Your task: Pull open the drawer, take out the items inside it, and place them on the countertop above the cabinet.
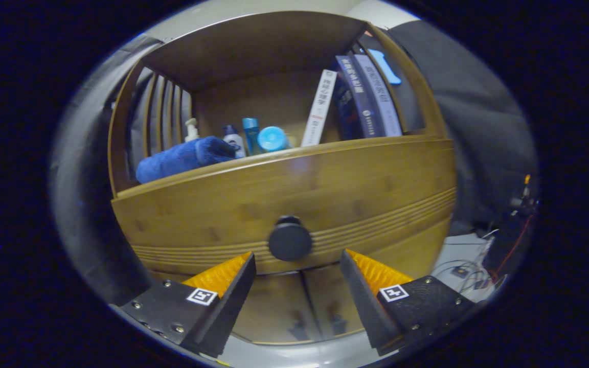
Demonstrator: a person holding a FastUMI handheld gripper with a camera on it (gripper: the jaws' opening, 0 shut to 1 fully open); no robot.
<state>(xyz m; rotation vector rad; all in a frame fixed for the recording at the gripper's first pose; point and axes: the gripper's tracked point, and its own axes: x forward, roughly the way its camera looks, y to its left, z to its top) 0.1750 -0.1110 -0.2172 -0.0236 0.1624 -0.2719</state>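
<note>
A wooden cabinet faces me, its drawer front (294, 191) closed. A round dark knob (289, 240) sits at the drawer's middle. My gripper (297, 260) is open, one finger to each side of the knob and a little below it, with nothing between the fingers and no contact that I can see. The countertop (274, 153) above the drawer carries a rolled blue towel (184, 157), a few small bottles (250, 135) and leaning books (361, 99). The drawer's contents are hidden.
Two lower cabinet doors (299, 301) with small handles lie below the drawer. Slatted side panels and a wooden top enclose the countertop shelf. Cables (468, 271) lie on the floor to the cabinet's right. Dark cloth hangs on both sides.
</note>
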